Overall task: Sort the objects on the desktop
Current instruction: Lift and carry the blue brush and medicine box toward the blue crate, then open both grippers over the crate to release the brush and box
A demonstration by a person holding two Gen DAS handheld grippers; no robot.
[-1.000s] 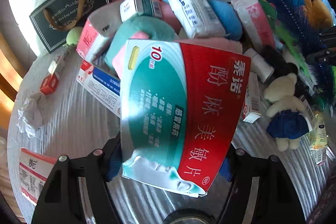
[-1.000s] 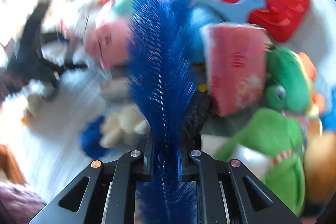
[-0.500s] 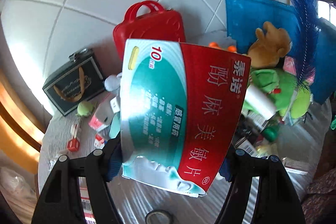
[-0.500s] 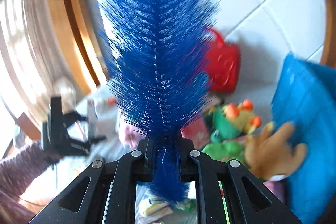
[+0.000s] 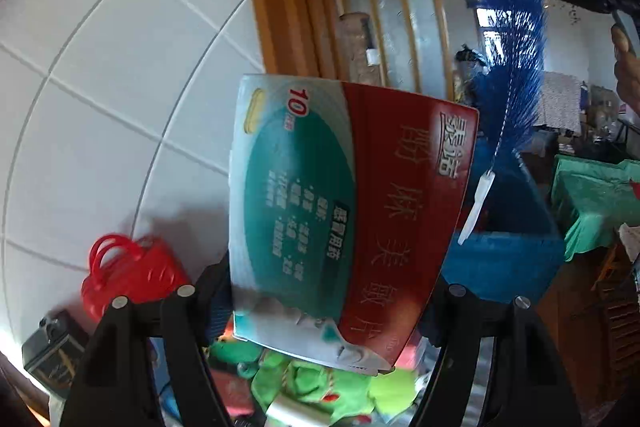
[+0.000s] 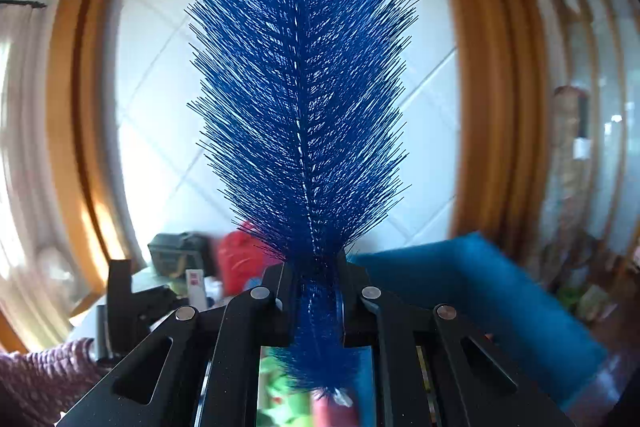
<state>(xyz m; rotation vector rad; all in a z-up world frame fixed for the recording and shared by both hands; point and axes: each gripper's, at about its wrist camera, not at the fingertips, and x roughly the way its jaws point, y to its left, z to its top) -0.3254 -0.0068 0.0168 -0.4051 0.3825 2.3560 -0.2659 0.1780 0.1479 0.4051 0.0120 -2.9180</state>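
The left gripper (image 5: pixel 332 291) has one medicine box (image 5: pixel 344 215) clamped across its short sides, and the box stands almost upright, long axis running from six to twelve o'clock with a slight lean toward one, its red-and-teal printed face to the camera. Behind it there's white tiled wall (image 5: pixel 112 87) from nine to eleven o'clock, open air all round the box's top edge. Down at seven o'clock sits one red plastic case (image 5: pixel 128 275); a blue bin (image 5: pixel 504 263) is at three to four; green plush toys (image 5: pixel 320 387) crowd the six o'clock edge.

Over to the right gripper (image 6: pixel 314 291): jaws pinched tight on one blue bristle brush (image 6: pixel 304 87), squeezed low on its stem. The brush points straight up to twelve o'clock, twisted wire core dead centre, bristles fanning to both sides. Tiled wall behind it, wooden frames at nine and three, so there's free room about the bristles. The blue bin shows at four o'clock, the red case at seven, just beside the brush's base.
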